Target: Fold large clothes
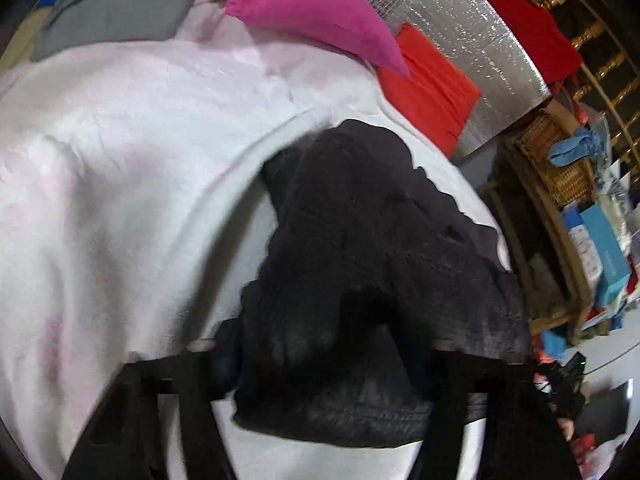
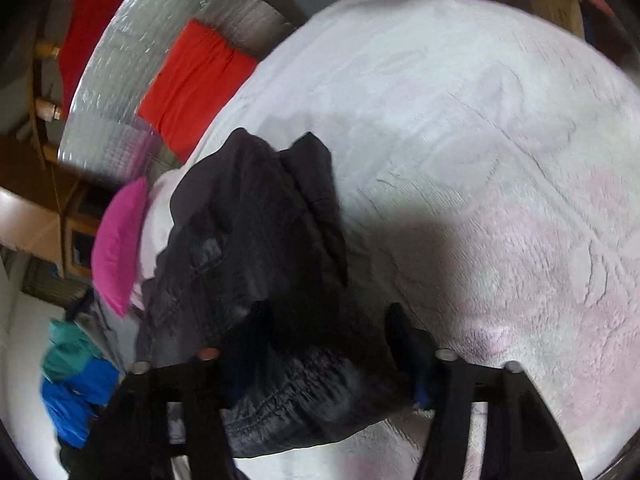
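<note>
White fleece blanket [image 1: 120,160], black garment [image 1: 360,240] bunched between both clenched jaws, hanging above it

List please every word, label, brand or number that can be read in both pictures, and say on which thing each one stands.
No text can be read for certain.
Teal box on the cluttered shelf, left wrist view: a faint line of print on its side, too small and blurred to read.
Black garment: a grey patch that may be a label, right wrist view; blurred, no letters to make out.

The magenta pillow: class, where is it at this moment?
The magenta pillow lies at the top of the left wrist view, on the white fleece blanket, beside the folded orange-red cloth.
</note>
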Demonstrator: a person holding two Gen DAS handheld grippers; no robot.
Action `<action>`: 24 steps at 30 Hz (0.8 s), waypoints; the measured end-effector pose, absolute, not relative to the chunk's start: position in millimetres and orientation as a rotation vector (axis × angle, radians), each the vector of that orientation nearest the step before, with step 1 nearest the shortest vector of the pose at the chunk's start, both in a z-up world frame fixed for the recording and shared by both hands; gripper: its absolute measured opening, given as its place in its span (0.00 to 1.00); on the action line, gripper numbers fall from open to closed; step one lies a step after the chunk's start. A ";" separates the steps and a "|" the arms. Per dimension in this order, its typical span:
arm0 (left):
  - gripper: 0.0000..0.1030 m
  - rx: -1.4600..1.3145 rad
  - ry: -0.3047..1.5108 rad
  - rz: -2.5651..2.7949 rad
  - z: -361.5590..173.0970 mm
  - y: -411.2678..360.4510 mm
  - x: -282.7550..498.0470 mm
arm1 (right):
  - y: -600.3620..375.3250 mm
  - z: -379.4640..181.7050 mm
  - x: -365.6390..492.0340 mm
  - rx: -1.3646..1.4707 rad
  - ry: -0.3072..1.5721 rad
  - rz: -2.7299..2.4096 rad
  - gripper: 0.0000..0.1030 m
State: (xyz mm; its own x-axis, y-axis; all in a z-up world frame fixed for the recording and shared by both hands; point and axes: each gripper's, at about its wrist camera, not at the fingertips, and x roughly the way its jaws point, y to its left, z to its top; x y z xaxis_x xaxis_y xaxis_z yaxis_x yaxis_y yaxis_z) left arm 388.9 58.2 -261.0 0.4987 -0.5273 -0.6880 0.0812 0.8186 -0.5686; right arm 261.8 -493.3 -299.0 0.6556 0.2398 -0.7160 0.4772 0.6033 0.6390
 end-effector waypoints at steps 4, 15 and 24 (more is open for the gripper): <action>0.29 -0.514 0.972 -0.359 -260.4 52.3 389.1 | -489.2 -284.8 254.1 0.877 0.809 -0.167 0.35; 0.28 -0.433 1.008 -0.256 -266.2 50.1 386.8 | -488.8 -288.5 261.2 0.809 0.843 -0.223 0.27; 0.53 -0.457 0.914 -0.210 -246.0 66.1 380.3 | -510.6 -270.5 231.0 0.934 0.719 -0.235 0.60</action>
